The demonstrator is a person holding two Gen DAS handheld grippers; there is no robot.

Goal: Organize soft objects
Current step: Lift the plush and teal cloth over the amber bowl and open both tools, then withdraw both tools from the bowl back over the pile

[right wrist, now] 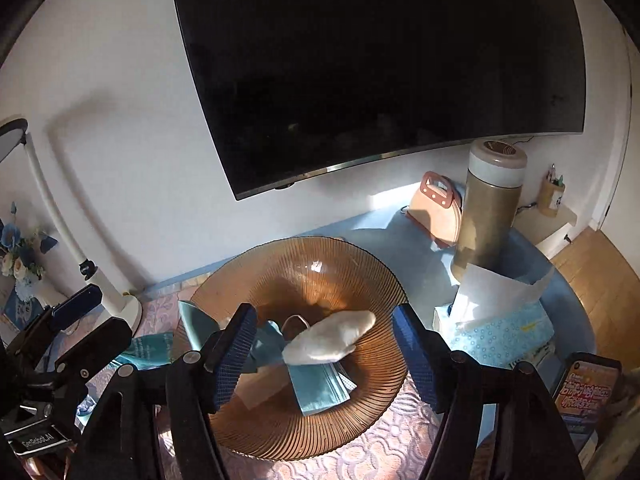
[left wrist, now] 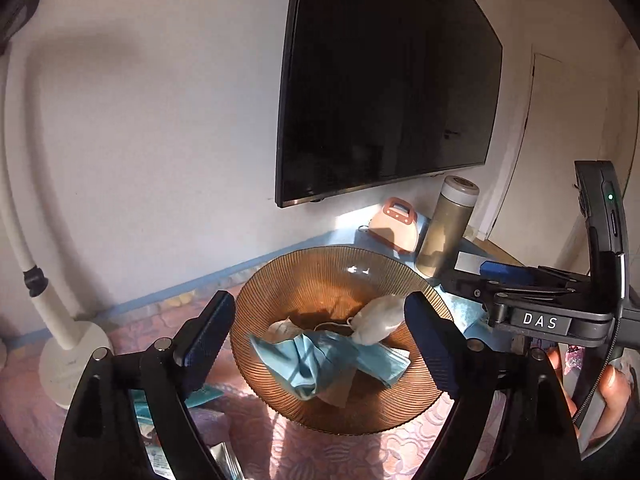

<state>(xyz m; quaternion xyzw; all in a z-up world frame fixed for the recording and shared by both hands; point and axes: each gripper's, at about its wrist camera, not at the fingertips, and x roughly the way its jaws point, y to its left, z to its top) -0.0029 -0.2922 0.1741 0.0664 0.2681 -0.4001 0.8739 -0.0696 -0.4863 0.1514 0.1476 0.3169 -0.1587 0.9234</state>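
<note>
A ribbed amber glass bowl [left wrist: 280,280] [right wrist: 372,280] sits on the pink patterned tablecloth. In it lie a crumpled blue face mask [left wrist: 316,360] [right wrist: 320,388] and a white folded mask [left wrist: 380,320] [right wrist: 332,340] on top. My left gripper [left wrist: 320,344] is open and empty, its fingers on either side of the bowl above the masks. My right gripper [right wrist: 324,356] is open and empty too, hovering above the same bowl. The right gripper's body shows in the left wrist view at the right [left wrist: 540,312]; the left gripper's body shows in the right wrist view at the lower left [right wrist: 60,352].
A dark TV [left wrist: 384,80] hangs on the wall behind. A tall brown flask [right wrist: 488,208] and a pink purse-shaped item [right wrist: 436,208] stand at the back right. A blue tissue pack with white tissue [right wrist: 500,320] lies right of the bowl. A white lamp base [left wrist: 68,352] stands left. Teal packets [right wrist: 152,348] lie left of the bowl.
</note>
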